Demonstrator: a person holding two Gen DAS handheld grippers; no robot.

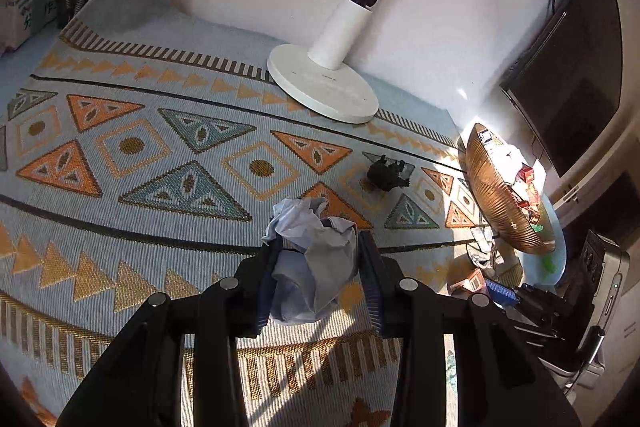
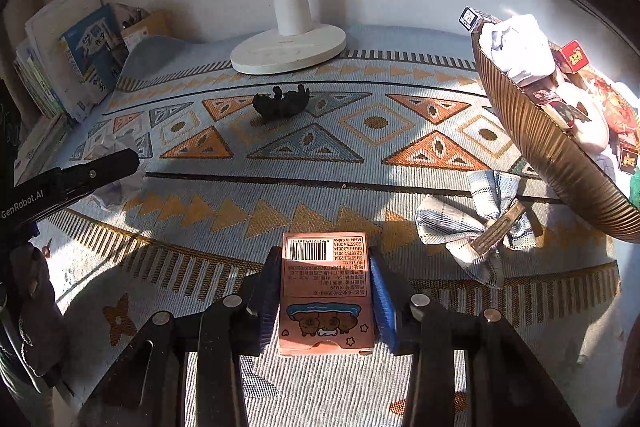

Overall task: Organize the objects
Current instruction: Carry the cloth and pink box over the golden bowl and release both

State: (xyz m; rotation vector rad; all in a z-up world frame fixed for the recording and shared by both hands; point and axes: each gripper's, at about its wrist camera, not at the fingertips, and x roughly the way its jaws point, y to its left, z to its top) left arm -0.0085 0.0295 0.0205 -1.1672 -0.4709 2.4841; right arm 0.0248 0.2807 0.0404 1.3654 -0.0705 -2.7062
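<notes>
The right gripper (image 2: 325, 291) is clenched on a pink card box (image 2: 326, 291), light and stiff, held by its long sides over the worktop's near edge. The left gripper (image 1: 318, 267) squeezes a crumpled paper wad (image 1: 316, 259), soft and weightless. The ribbed basket (image 2: 560, 155) at the far right corner looks the likely home.

- The left wrist camera is looking steeply down along its jaws, close over the patterned mat (image 1: 160, 187).
- The right one is doing likewise; both are sharing the white lamp base (image 1: 322, 89) (image 2: 288, 51) and ribbed bowl (image 1: 500, 203) (image 2: 560, 155).
</notes>
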